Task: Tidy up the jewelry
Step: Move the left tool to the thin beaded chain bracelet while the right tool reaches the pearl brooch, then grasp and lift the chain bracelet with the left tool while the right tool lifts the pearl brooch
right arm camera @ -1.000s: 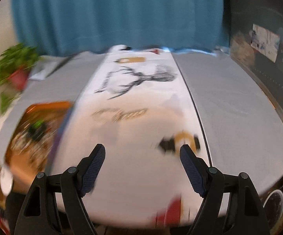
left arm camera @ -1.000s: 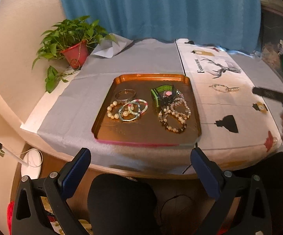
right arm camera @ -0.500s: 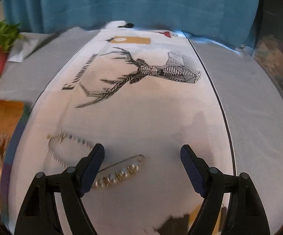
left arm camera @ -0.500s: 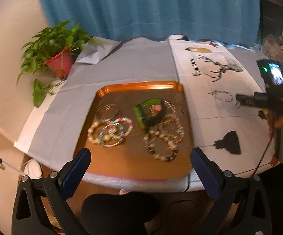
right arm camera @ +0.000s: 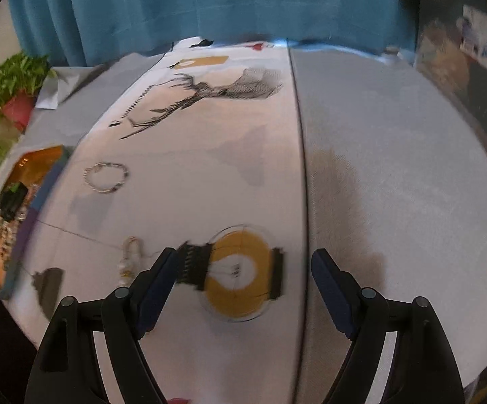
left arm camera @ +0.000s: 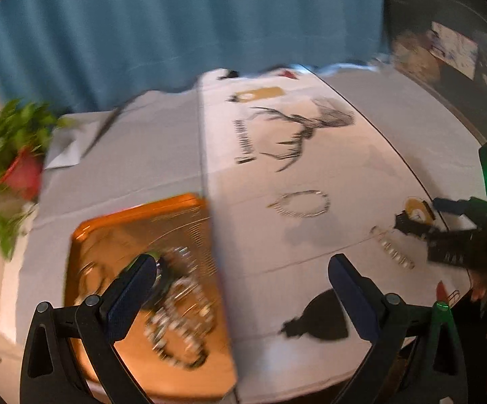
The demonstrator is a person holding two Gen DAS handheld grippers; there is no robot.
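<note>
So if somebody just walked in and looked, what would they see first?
Probably the shiny orange tray at the left of the table, with a heap of beaded bracelets in it. Next, the big black deer drawing on the white cloth, with a thin bracelet lying alone below it. Behind everything hangs a wide blue curtain, and a green plant in a red pot sits far left.

Potted plant (right arm camera: 14, 91) beside teal curtain (right arm camera: 209, 3)
</note>
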